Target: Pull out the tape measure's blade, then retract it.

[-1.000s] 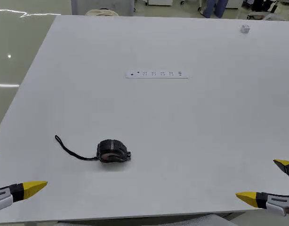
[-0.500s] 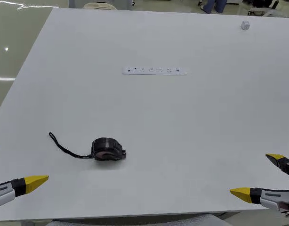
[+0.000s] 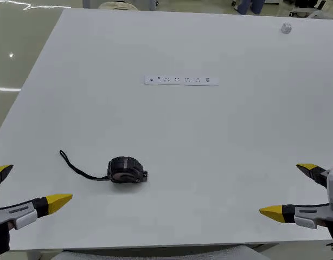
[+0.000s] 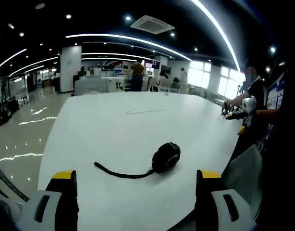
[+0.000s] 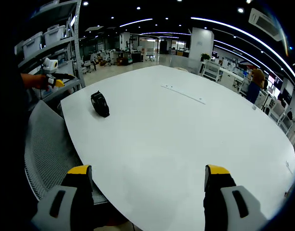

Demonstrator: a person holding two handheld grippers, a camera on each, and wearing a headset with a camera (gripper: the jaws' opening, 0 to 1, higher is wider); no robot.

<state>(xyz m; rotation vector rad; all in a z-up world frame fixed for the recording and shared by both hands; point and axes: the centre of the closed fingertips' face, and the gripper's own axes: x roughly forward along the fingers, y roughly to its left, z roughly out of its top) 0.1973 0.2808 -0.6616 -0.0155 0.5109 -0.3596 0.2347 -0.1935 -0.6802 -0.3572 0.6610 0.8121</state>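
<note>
Compared with half a second ago, the left gripper has come further in over the near edge of the white table, so that both of its yellow tips now show in the head view. Its jaws stand wide apart and hold nothing. The tape measure lies as before at the near left part of the table, ahead of the left gripper and a little to its right, not touched by either gripper. Its blade is not drawn out, and its black cord trails to the left on the table surface. The power strip lies in the same place further back, near the middle of the table, well apart from the tape measure. The small white object sits at the far right. The right gripper has also moved a little forward over the near right edge; its jaws are wide apart and empty, well apart from the tape measure. By count there are two grippers with four yellow tips together, one tape measure with one cord, one power strip and one small white object.
</note>
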